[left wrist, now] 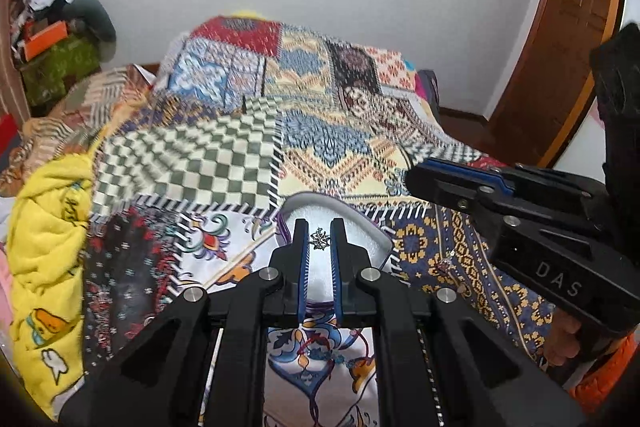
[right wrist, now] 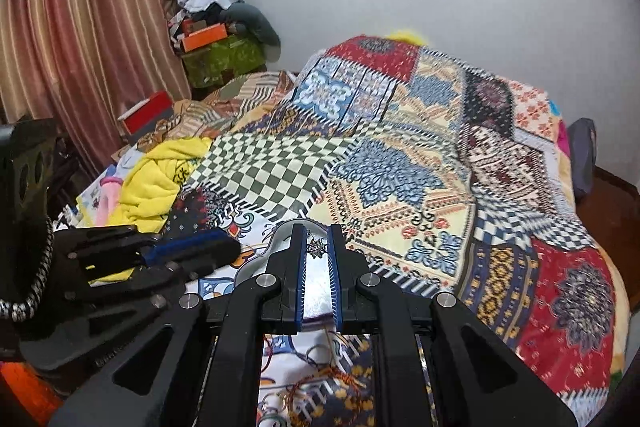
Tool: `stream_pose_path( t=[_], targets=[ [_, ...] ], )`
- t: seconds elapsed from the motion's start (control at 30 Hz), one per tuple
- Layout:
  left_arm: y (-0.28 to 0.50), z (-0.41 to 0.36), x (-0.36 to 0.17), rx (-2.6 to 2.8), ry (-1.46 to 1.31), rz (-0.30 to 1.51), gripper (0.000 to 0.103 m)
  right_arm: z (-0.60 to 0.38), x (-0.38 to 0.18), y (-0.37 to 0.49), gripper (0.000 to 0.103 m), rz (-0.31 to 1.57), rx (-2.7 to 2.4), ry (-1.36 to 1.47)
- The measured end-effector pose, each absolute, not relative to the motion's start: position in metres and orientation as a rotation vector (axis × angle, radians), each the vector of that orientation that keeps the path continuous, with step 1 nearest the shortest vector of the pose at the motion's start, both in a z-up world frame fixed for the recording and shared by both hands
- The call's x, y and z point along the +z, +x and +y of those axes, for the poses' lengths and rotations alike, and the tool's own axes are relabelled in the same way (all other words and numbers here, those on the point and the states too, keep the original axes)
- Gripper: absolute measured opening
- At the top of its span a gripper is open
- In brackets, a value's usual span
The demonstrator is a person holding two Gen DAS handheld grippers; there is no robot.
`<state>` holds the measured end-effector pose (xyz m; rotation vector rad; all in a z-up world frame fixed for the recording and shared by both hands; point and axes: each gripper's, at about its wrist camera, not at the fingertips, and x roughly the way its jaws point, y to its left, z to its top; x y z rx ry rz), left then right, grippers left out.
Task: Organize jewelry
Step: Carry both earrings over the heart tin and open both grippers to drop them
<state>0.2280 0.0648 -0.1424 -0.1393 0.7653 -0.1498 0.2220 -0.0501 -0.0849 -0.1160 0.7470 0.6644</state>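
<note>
Progress looking early: only one piece, a star-shaped pendant (left wrist: 320, 239), lying inside the silver-lined tray (left wrist: 376, 239) on the quilt-covered bed (left wrist: 224, 155), at the tray's middle and near its far end. Hovering just above the tray's near side, the left gripper (left wrist: 319, 225), narrowly parted and grasping nothing, with the pendant showing through the gap between its fingers. Pointing at the same tray from the right, the right gripper (right wrist: 316, 229), likewise slightly parted and carrying nothing, judging from each gripper's tip sitting apart from the pendant in the other's view. Waiting outside the tray: a small reddish piece (left wrist: 444, 263) on the blue-and-gold patch just right of the tray, and a red cord bracelet (left wrist: 316, 347) on the floral patch at the near side, under the left gripper's body; possibly more, too small to tell. Leaving most of the sorting ahead, by this judgement. Offering wide open quilt far of the tray for moving, soft and wrinkled rather than flat. Crowding the left: a yellow cloth (left wrist: 48, 227) bunched well apart from the tray. Dropping away on the right toward the floor, the bed's edge, well apart. Working close together, both grippers risking a bump over the tray.
</note>
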Motion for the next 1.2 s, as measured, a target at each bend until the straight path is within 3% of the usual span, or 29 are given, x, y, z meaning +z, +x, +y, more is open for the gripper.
stream_pose_path(
  t=[0.43, 1.0, 1.2],
  targets=[
    [0.255, 0.063, -0.179, -0.162, -0.095, 0.864, 0.009, -0.03, -0.119, 0.26, 0.009, 0.883, 0.737, -0.155],
    [0.251, 0.062, -0.176, -0.167, -0.088, 0.887, 0.009, -0.026, -0.133, 0.266, 0.01, 0.969, 0.725, -0.181],
    [0.239, 0.066, -0.159, -0.14, -0.08, 0.868, 0.01, -0.033, -0.118, 0.255, 0.025, 0.959, 0.718, -0.171]
  ],
)
